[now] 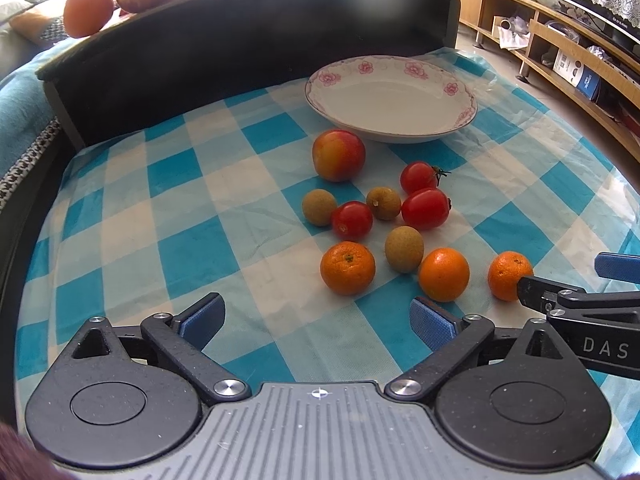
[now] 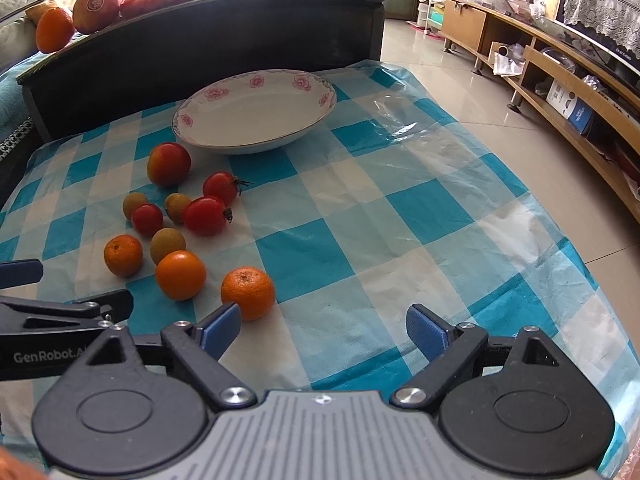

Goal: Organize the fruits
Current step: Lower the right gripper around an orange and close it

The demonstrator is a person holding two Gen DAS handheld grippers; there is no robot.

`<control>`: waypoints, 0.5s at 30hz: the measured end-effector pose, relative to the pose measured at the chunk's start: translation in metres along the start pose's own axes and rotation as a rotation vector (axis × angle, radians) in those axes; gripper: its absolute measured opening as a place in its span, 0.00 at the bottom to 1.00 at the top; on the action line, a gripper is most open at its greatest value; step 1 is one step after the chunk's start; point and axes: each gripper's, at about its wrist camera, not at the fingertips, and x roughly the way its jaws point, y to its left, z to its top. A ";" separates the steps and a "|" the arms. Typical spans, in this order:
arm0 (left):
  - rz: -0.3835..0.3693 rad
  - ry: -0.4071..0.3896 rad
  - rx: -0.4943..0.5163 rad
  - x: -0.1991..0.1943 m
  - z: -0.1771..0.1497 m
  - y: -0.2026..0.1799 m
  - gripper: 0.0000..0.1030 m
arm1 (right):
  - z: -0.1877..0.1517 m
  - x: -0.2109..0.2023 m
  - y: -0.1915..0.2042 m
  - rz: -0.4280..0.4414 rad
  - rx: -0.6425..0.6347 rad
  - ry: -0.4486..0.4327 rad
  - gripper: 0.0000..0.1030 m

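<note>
Both the left claw (image 1: 316, 322) and right claw (image 2: 323, 330) gape apart, holding nothing; an orange (image 2: 248, 293) sits beside the right claw's pad (image 2: 222, 330), the plate (image 2: 256, 114) behind the fruit.

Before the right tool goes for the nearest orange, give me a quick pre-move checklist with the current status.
1. Right tool open, nothing between its pads: ok.
2. Nearest orange centred between the pads: not ok, it sits beside the left pad.
3. Plate empty: ok.
4. Left tool open and holding nothing: ok.
5. Path to the plate: cannot tell, tomatoes lie left of it.
</note>
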 end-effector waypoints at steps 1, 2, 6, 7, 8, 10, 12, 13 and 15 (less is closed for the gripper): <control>0.003 -0.001 -0.002 0.001 0.001 0.001 0.97 | 0.001 0.001 0.000 0.008 0.000 0.000 0.86; 0.005 -0.002 -0.004 0.001 0.001 0.001 0.97 | 0.002 0.002 0.001 0.017 0.000 0.000 0.84; 0.011 0.004 -0.017 0.004 0.004 0.006 0.97 | 0.008 0.005 0.005 0.048 -0.014 -0.010 0.79; 0.013 0.006 -0.018 0.005 0.005 0.006 0.97 | 0.009 0.006 0.006 0.051 -0.023 -0.014 0.79; 0.017 0.009 -0.021 0.006 0.005 0.007 0.97 | 0.011 0.006 0.007 0.055 -0.030 -0.017 0.78; 0.021 0.014 -0.024 0.008 0.006 0.009 0.97 | 0.012 0.008 0.009 0.072 -0.041 -0.020 0.75; 0.023 0.018 -0.024 0.010 0.007 0.010 0.97 | 0.014 0.011 0.011 0.097 -0.048 -0.017 0.70; 0.022 0.021 -0.022 0.011 0.007 0.010 0.97 | 0.015 0.012 0.012 0.105 -0.053 -0.014 0.69; 0.023 0.025 -0.021 0.012 0.006 0.010 0.97 | 0.017 0.015 0.013 0.116 -0.060 -0.009 0.68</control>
